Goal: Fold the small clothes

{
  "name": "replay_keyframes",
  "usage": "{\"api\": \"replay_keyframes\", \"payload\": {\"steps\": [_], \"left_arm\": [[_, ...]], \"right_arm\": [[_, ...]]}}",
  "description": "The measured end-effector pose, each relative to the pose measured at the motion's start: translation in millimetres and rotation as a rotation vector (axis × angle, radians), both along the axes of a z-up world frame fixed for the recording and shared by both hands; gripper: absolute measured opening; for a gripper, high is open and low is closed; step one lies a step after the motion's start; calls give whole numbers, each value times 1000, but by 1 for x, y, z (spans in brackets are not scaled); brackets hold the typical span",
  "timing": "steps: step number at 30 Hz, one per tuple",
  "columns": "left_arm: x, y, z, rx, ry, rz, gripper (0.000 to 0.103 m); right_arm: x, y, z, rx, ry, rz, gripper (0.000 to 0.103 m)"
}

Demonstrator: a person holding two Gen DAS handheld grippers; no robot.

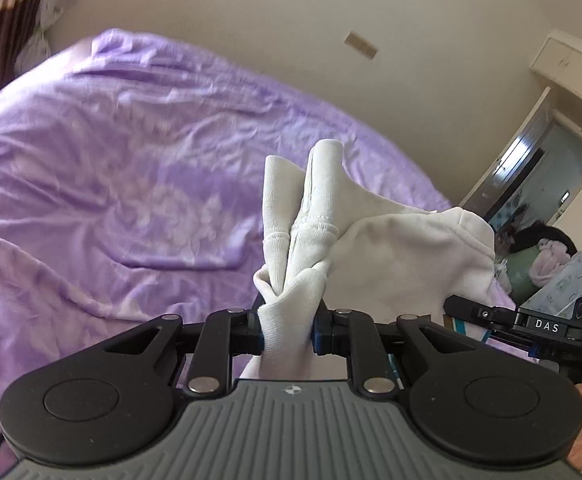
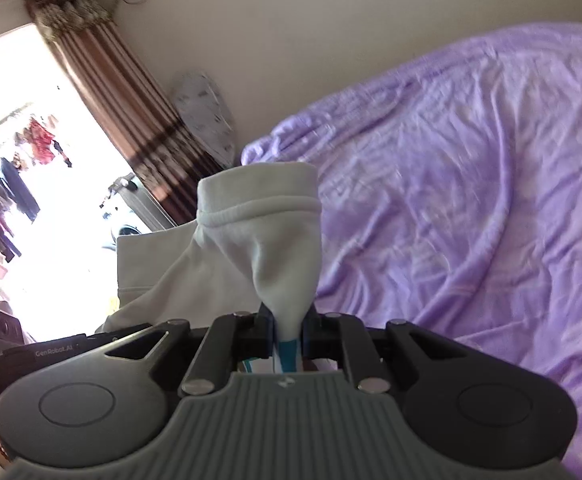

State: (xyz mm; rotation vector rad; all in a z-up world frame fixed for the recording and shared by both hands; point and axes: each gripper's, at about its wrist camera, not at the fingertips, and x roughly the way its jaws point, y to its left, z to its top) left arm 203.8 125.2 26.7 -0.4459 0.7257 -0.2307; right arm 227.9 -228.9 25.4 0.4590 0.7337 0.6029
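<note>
Left wrist view: purple bedspread [image 1: 111, 152] at left; centre, left gripper [image 1: 289, 330] clenched on a bunched white garment [image 1: 391, 248], held above the bed. Right wrist view: right gripper [image 2: 289, 334] at lower centre, pinching another bunch. Risk: uneven bunches slipping, layers creasing when laid down.

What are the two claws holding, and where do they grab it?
Both pinch one white garment: the left claw grips a bunched ribbed edge, the right claw a hemmed end.

Home bedroom, purple bedspread [image 1: 131, 152], brown curtain [image 2: 103, 80]
</note>
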Motion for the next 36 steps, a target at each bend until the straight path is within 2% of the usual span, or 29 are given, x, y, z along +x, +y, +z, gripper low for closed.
{"api": "replay_keyframes", "payload": {"steps": [5,8,15,18,20,24,30,32,36], "left_arm": [[50,15,-41,-13,115,-8,21],[75,18,-67,11,169,-20,21],[110,23,-120,13,284,-19,23],[110,29,-128,-1,293,-7,32],[107,32,-128,1,292,4,37],[100,33,-115,65,270,40,45],[69,27,-82,125,225,89,45],[52,19,-72,137,204,77,45],[18,0,-57,151,169,32,44]], "right_arm": [[42,9,-35,-30,51,16,8],[75,23,-60,-81,79,28,8],[131,33,-127,-115,196,30,9],[142,32,-150,-125,231,13,14],[146,28,-159,-131,246,-11,27],[142,19,-157,-150,246,-62,29],[105,9,-124,-272,157,-129,32],[87,8,-112,-317,122,-141,32],[43,4,-92,-305,68,-114,32]]}}
